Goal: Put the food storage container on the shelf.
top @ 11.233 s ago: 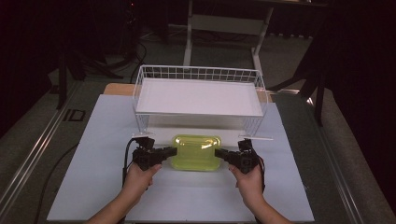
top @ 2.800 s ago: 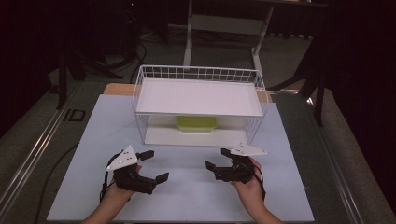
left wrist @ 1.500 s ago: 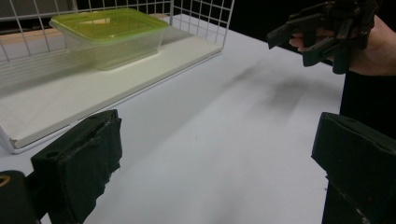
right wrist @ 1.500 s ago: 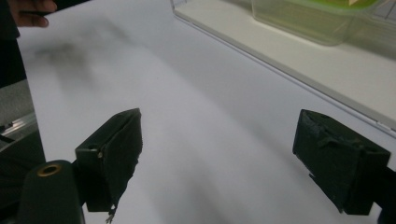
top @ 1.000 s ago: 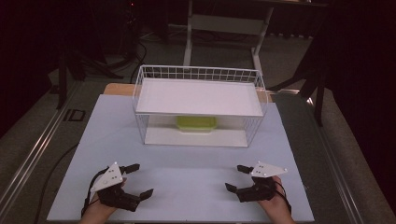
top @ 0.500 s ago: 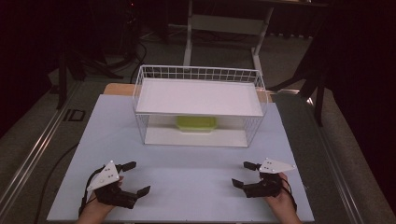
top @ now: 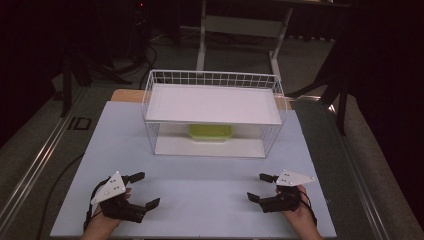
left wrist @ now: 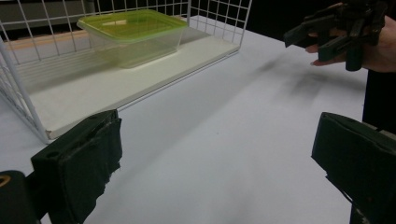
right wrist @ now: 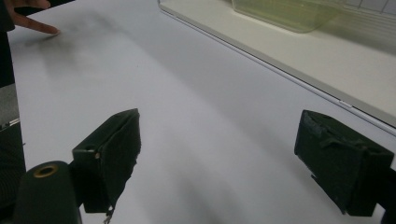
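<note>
my left gripper (top: 141,189): jaws wide apart, empty, near table's front edge
my right gripper (top: 259,187): same, spread and empty
clear plastic box with green lid (top: 210,132): on lower shelf inside white wire rack (top: 212,78), well apart from both

Dim room, dark surroundings; overhead light brightens the white desk (top: 210,185). Soft shadows, near claw pads blurred, mild grain.
</note>
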Demonstrator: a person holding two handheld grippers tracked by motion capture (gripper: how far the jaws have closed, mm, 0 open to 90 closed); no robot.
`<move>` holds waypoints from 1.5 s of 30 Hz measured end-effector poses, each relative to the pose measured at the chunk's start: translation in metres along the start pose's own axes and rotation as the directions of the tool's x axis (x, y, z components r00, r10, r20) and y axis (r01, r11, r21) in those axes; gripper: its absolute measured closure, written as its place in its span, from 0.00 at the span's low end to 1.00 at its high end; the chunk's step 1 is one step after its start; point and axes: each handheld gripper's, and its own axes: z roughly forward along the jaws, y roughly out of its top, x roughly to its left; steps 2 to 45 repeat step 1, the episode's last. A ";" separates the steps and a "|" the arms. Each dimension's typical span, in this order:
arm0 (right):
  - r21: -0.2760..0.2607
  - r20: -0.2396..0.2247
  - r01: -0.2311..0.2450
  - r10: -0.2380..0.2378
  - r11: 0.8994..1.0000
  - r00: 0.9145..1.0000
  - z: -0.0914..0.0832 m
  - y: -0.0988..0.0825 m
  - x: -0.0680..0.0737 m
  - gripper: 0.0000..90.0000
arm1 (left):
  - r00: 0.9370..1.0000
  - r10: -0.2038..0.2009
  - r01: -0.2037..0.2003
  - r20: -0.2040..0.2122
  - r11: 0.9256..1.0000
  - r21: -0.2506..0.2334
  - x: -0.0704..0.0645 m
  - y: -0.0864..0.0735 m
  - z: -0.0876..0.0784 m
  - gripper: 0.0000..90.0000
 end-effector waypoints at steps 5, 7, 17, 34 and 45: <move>0.000 0.000 0.000 0.000 1.000 1.000 0.000 0.000 0.000 0.16 | 1.000 0.000 0.000 0.000 1.000 -0.001 0.000 0.000 0.000 0.03; 0.000 0.000 0.000 0.000 1.000 1.000 0.000 0.000 0.000 0.16 | 1.000 0.000 0.000 0.000 1.000 -0.001 0.000 0.000 0.000 0.03; 0.000 0.000 0.000 0.000 1.000 1.000 0.000 0.000 0.000 0.16 | 1.000 0.000 0.000 0.000 1.000 -0.001 0.000 0.000 0.000 0.03; 0.000 0.000 0.000 0.000 1.000 1.000 0.000 0.000 0.000 0.16 | 1.000 0.000 0.000 0.000 1.000 -0.001 0.000 0.000 0.000 0.03; 0.000 0.000 0.000 0.000 1.000 1.000 0.000 0.000 0.000 0.16 | 1.000 0.000 0.000 0.000 1.000 -0.001 0.000 0.000 0.000 0.03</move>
